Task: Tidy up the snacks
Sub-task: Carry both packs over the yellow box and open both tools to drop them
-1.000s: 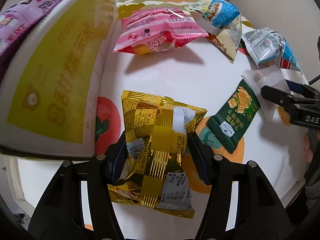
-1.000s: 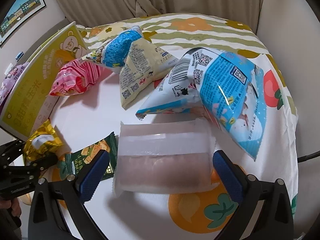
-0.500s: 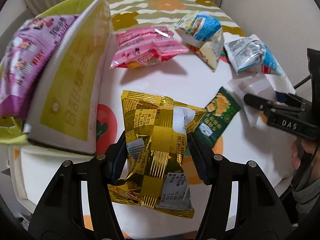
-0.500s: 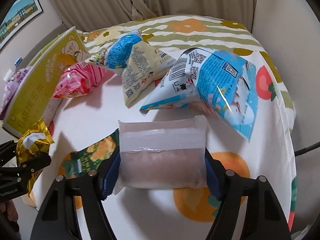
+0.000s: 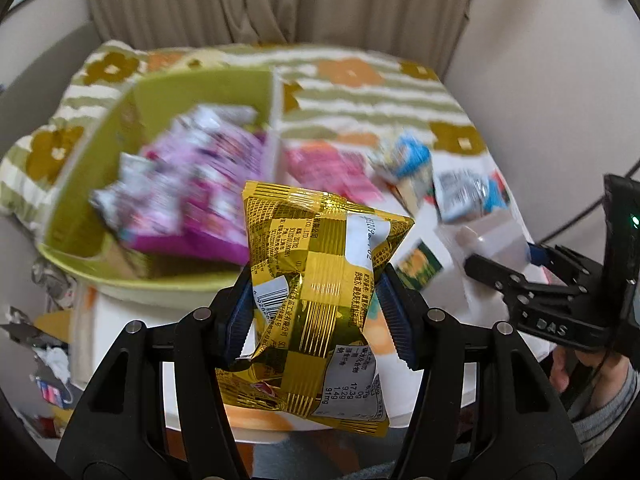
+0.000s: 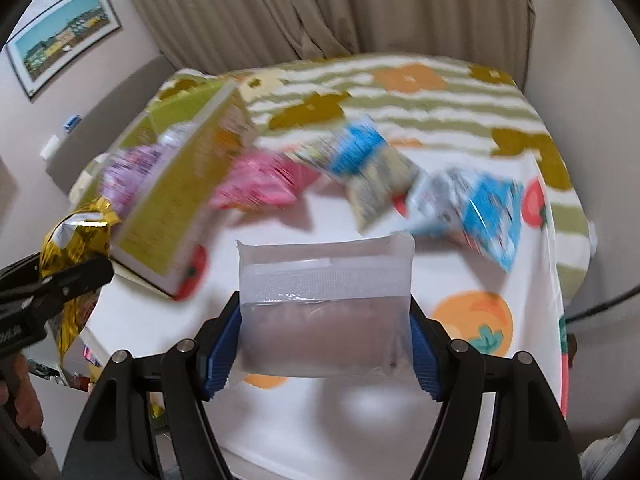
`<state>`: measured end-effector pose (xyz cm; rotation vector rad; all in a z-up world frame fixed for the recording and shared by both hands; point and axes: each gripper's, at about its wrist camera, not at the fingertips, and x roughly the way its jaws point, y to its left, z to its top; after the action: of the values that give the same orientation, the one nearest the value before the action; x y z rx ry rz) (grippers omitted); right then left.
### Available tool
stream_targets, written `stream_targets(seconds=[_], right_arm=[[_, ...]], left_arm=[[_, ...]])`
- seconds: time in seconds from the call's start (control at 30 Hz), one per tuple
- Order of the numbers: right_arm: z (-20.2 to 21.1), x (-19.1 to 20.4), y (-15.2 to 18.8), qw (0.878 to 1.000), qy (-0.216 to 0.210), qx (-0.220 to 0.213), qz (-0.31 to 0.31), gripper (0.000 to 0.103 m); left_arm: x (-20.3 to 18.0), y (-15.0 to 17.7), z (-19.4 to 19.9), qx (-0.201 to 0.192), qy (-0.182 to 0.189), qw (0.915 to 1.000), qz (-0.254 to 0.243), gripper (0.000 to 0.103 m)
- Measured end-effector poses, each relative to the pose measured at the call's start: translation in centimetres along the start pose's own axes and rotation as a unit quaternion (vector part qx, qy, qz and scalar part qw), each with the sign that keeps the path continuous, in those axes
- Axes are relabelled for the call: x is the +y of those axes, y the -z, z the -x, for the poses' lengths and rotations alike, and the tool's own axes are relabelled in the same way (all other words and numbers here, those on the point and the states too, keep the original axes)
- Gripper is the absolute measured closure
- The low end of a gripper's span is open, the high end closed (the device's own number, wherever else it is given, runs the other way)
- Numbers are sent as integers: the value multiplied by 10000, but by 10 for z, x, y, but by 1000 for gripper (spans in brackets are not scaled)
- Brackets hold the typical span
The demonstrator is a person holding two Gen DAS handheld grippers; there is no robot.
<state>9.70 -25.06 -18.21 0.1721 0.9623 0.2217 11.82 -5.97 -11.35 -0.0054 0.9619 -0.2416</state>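
Left gripper (image 5: 316,320): both blue pads press into the waist of a gold foil snack packet (image 5: 320,292), which is crumpled and held clear above the table (image 6: 280,420). Right gripper (image 6: 326,344): its jaws have just been closing, and they now pinch a frosted clear pouch (image 6: 325,308) by its two side edges; the pouch stands upright between the pads, sealed strip uppermost, pale contents in the lower half, and is raised off the cloth. The landmark for all positions is the yellow-green cardboard box (image 5: 192,128), open-topped, standing on the floral tablecloth (image 6: 420,92) towards the curtain (image 6: 320,4). Inside the box lies a purple snack bag (image 5: 200,184), heavily blurred. The gold packet hangs in front of the box, near its front wall, seen from the left wrist view. Just beside the box's right wall lies a pink striped packet (image 6: 256,188). Further right of the box lie a blue and cream packet (image 6: 360,164) and, beyond it, a blue and white packet (image 6: 476,208), the pair close together. A green packet (image 5: 418,264) lies on the cloth to the right of the box, between the two grippers. The frosted pouch is well apart from the box, to its right and nearer the table's front edge. A hand (image 5: 580,372) and grey sleeve (image 5: 604,420) show behind the right gripper.
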Motion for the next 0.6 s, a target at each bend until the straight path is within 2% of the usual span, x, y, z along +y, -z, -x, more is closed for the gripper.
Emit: stream_targets(seconds=[0.17,0.3,0.43,0.6], right_arm=[[21,49,-30,9991,-203,-358,134,33],[24,89,-54,9976,-291,-572,242,33],[14,127,-79,9965,-349,-695,312,33],[-7,166,-103,9964,-286,-736,316,33]], left_arm=[[53,-29,28,-277,-238,9992,177,48],[99,-52,33,-340,-348,9985,254,48],[145,-76,24,-282,-298,9988,278,48],[182,-106,-4,-155,-151,9997,75,48]])
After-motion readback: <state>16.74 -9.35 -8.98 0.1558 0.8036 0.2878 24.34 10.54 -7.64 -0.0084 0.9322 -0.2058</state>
